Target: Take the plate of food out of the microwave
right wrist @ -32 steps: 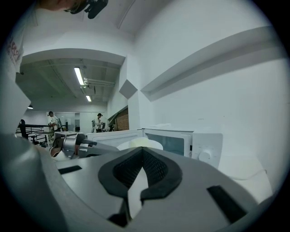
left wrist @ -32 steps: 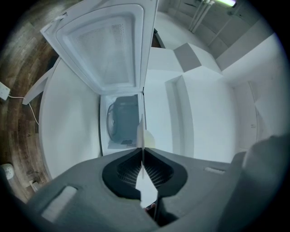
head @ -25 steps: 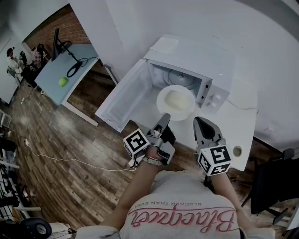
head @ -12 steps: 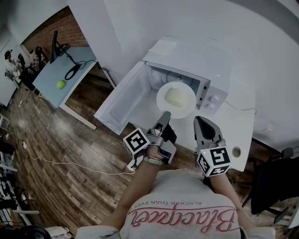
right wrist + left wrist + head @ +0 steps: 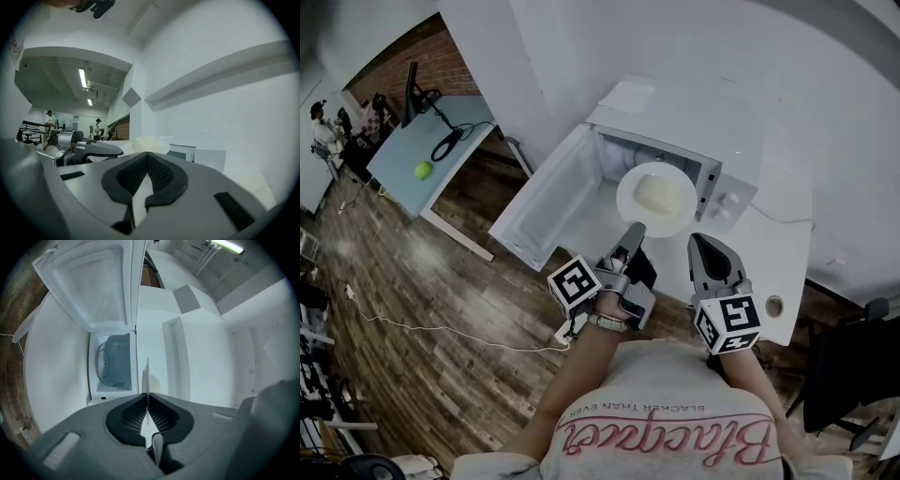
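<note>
A white plate (image 5: 656, 199) with a pale mound of food (image 5: 653, 195) hangs at the mouth of the open white microwave (image 5: 675, 122). My left gripper (image 5: 633, 231) is shut on the plate's near rim. In the left gripper view the plate (image 5: 147, 373) shows edge-on as a thin white line running out from between the closed pads, with the microwave cavity (image 5: 114, 364) and its turntable behind it. My right gripper (image 5: 704, 246) floats to the right of the plate, shut on nothing, and its pads meet in the right gripper view (image 5: 147, 153).
The microwave door (image 5: 546, 192) stands swung wide to the left. The microwave rests on a white counter (image 5: 787, 244) against a white wall. A blue table (image 5: 431, 141) with a green ball stands far left on the wooden floor. A white cable (image 5: 441, 323) lies on the floor.
Almost nothing: the head view has shifted slightly, and the plate stays at the microwave's mouth in my left gripper. The right gripper keeps its place.
</note>
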